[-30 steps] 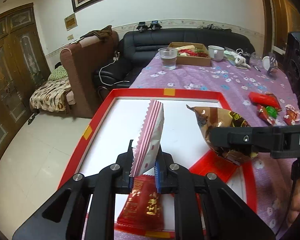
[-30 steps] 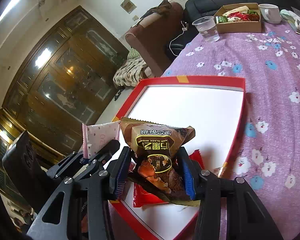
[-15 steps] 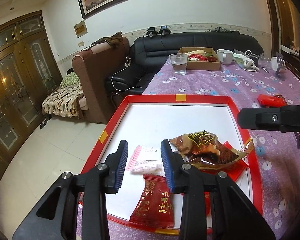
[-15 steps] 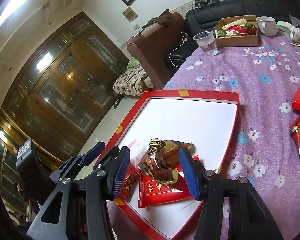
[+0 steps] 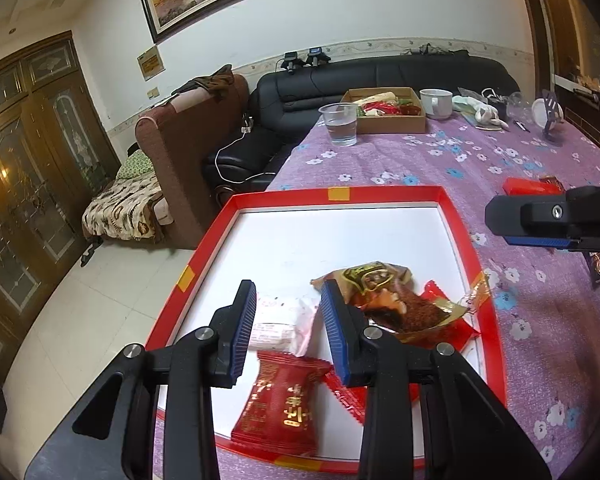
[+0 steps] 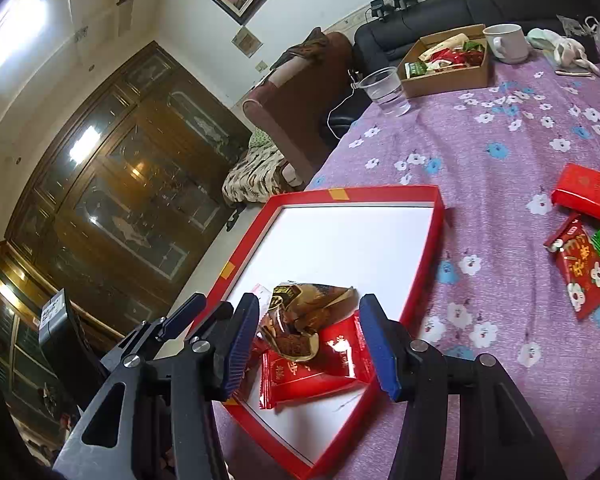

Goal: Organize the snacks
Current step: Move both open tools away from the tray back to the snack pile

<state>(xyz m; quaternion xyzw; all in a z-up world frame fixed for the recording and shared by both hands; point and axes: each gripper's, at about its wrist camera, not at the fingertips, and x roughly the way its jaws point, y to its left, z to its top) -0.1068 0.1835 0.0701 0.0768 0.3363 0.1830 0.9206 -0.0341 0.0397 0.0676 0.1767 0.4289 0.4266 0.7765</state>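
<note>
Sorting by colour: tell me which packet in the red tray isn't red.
Two aren't: the brown packet lying over a red one, and the pale pink packet beside it, under the left gripper.

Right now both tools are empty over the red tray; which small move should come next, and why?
Probably swing the right tool toward the loose red packet on the purple cloth. The brown packet already lies inside the tray.

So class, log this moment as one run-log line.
left hand-held gripper: open, jaws just opened, empty | right hand-held gripper: open, jaws just opened, empty | pink packet, brown packet: in tray
</note>
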